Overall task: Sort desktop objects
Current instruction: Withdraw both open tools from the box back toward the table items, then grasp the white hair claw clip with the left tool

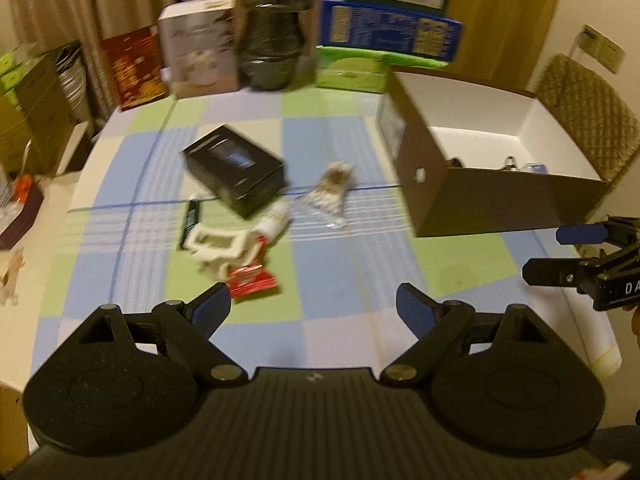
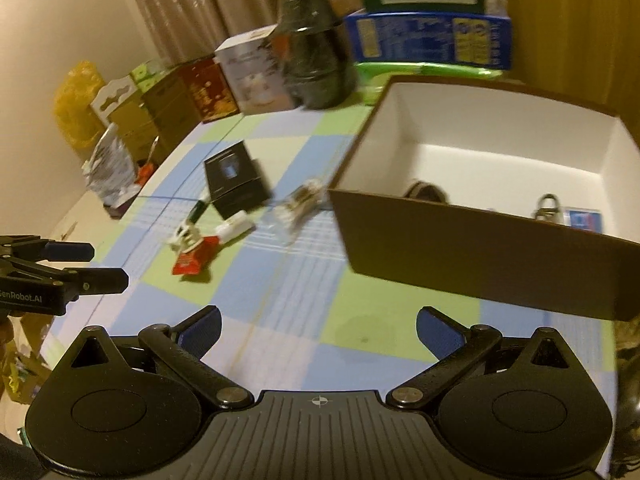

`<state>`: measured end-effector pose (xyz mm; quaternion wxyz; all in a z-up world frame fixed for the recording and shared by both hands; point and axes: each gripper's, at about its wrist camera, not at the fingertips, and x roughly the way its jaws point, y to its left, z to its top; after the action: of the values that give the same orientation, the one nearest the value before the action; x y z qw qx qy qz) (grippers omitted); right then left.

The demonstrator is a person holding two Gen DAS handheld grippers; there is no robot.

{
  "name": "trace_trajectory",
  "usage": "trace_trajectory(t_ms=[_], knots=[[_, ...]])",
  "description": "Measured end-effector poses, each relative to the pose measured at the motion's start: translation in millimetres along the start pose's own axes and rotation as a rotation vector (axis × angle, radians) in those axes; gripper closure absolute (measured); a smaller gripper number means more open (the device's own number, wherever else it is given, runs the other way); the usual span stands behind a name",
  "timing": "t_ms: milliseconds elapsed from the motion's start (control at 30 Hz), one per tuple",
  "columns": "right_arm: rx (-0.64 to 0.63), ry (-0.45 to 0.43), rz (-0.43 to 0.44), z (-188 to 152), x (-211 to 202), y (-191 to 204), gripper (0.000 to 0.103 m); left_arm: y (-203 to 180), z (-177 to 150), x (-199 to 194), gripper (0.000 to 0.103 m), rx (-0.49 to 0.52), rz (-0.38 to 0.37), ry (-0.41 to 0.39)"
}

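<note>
On the checked tablecloth lie a black box (image 1: pixel 236 174) (image 2: pixel 236 184), a clear packet of pale bits (image 1: pixel 330 192) (image 2: pixel 298 208), a white clip (image 1: pixel 216 248) (image 2: pixel 186 238), a red wrapper (image 1: pixel 252 280) (image 2: pixel 194 258), a white tube (image 1: pixel 274 218) (image 2: pixel 236 226) and a green stick (image 1: pixel 190 220) (image 2: pixel 198 210). A brown carton (image 1: pixel 476 196) (image 2: pixel 476 256) with white inner walls stands on the right, with a few small items inside. My left gripper (image 1: pixel 314 306) (image 2: pixel 110 264) is open and empty, near the red wrapper. My right gripper (image 2: pixel 318 328) (image 1: pixel 540 254) is open and empty in front of the carton.
Along the table's far edge stand a dark wrapped stack (image 1: pixel 274 28), a white box (image 1: pixel 198 46), a red box (image 1: pixel 134 66) and blue and green cartons (image 1: pixel 388 32). A padded chair back (image 1: pixel 580 108) rises behind the brown carton. More boxes and bags (image 2: pixel 116 120) sit beyond the table's left edge.
</note>
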<state>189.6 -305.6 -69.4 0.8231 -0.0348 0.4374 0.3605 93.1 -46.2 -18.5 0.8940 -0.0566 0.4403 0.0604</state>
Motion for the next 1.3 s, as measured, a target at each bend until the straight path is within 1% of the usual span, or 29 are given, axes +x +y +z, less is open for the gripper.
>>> trace_trajectory(t_ms=[200,367,500,667,700,733,767,833,867,900,933,1033,1100,1300], knots=[[-0.013,0.017,0.028,4,27,26,0.002,35,-8,-1,0.016,-0.050,0.039,0.012],[-0.005,0.026,0.018,6,47,39,0.002,57,-10,5,0.016,-0.076,0.057,0.024],[0.032,0.023,-0.006,9,63,45,0.002,67,-6,17,0.016,-0.090,0.062,0.040],[0.070,0.016,-0.012,16,81,54,0.003,76,5,39,0.016,-0.105,0.063,0.055],[0.071,0.014,-0.014,16,83,55,0.005,77,8,43,0.016,-0.110,0.060,0.059],[0.070,0.014,-0.016,18,87,57,0.013,77,10,47,0.016,-0.111,0.057,0.061],[0.066,0.014,-0.012,18,89,59,0.016,78,12,51,0.016,-0.110,0.055,0.062],[0.068,0.015,-0.009,19,96,60,0.032,77,17,59,0.016,-0.110,0.055,0.065],[0.071,0.016,-0.008,20,100,61,0.037,78,19,62,0.016,-0.110,0.054,0.064],[0.075,0.016,-0.007,21,103,60,0.046,78,22,67,0.016,-0.111,0.054,0.065],[0.082,0.016,-0.008,21,107,60,0.050,78,25,71,0.016,-0.113,0.055,0.067],[0.100,0.018,-0.018,24,115,57,0.054,80,32,84,0.016,-0.127,0.056,0.071],[0.108,0.017,-0.027,26,118,55,0.055,80,37,95,0.016,-0.138,0.059,0.075],[0.123,0.032,-0.037,29,128,52,0.055,85,48,128,0.016,-0.163,0.099,0.109]])
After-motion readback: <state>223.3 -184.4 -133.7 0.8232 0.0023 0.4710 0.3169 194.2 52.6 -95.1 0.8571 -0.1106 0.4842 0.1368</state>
